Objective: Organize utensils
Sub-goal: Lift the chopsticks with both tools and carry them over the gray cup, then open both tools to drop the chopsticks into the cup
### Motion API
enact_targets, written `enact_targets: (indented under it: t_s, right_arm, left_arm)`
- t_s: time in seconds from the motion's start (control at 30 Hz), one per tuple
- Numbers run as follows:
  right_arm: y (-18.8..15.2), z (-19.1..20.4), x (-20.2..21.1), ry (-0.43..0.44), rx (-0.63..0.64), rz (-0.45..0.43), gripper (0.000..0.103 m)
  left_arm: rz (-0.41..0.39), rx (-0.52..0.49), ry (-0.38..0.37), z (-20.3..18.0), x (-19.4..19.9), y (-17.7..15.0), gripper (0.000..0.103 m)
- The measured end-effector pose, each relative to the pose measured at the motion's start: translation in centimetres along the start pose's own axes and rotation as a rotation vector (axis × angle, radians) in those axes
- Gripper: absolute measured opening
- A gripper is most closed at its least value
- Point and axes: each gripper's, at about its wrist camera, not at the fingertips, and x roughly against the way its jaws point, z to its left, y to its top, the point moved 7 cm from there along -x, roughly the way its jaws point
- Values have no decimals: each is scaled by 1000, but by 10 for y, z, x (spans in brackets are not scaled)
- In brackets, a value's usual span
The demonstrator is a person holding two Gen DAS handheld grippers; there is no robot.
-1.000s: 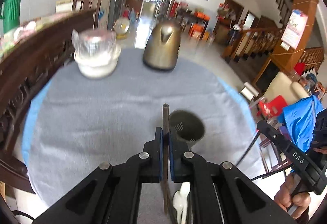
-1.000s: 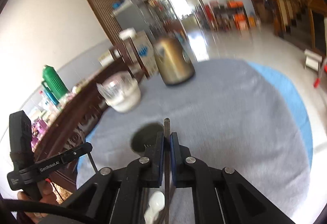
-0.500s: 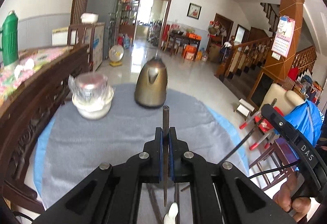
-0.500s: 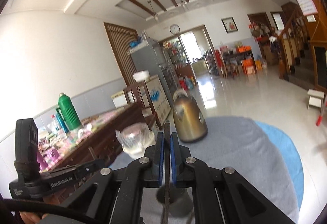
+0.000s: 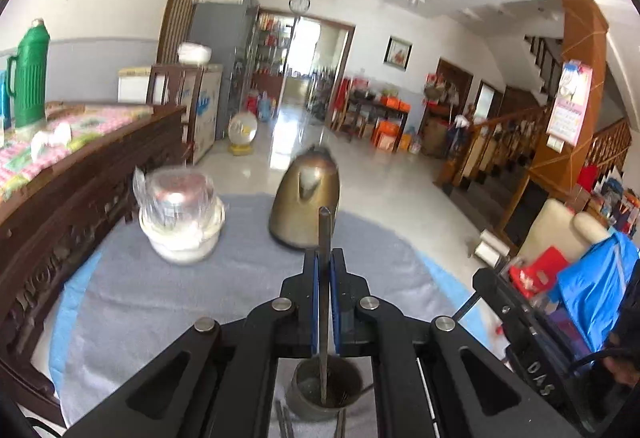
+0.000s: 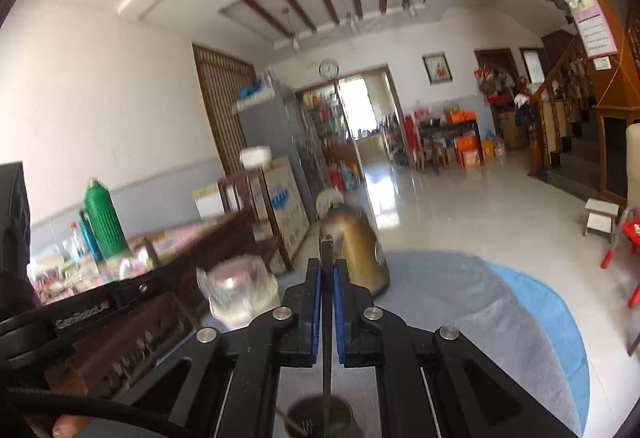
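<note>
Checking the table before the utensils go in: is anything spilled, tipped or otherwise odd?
Nothing stands out. The kettle and the stacked bowls stand upright on the grey cloth, with no spill visible. The metal cup stands upright below the left gripper.

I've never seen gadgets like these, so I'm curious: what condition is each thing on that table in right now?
Left gripper: shut on a thin dark chopstick.
Right gripper: shut on a second dark stick.
Round grey metal holder cup: upright, the left stick's lower end inside.
Brass-coloured kettle: upright, lid closed.
White bowl stack: upright, clear cover on top.
</note>
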Motion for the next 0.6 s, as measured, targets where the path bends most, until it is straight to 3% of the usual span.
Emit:
enact_targets:
  t_s: [0.13,0.17,0.2,0.23,0.27,0.3,0.33,0.4,0.53,0.6]
  right_arm:
    - [-23,-10,-4,35,-36,100,10]
    - [-26,-14,-1,40,-44,110,15]
    - [-28,-18,4,47,-56,114,23]
    - [-28,-23,9,53,-71,113,28]
    - [-30,-28,16,66,-95,105,38]
    - [-31,-33,23,73,-109,96,61]
    - [-32,-39,33,86,-135,68,69]
    - [-32,-49,52,99,-168,11,71]
    - [-47,-64,71,121,-224,2,68]
    - [-60,-70,74,134,-248,25,58]
  left_arm:
    - [90,8,2,7,-13,-31,7]
    - [94,8,-8,8,-10,-34,8]
    - [91,3,-12,10,-7,-37,12]
    - [80,-9,-9,11,-1,-40,23]
    - [66,-21,-5,13,5,-42,31]
    - [44,-33,1,14,14,-44,44]
    - [22,-44,10,17,22,-47,49]
    - [8,-72,29,24,34,-59,49]
    - [45,-73,47,40,44,-90,49]
    - [101,-51,45,49,44,-117,49]
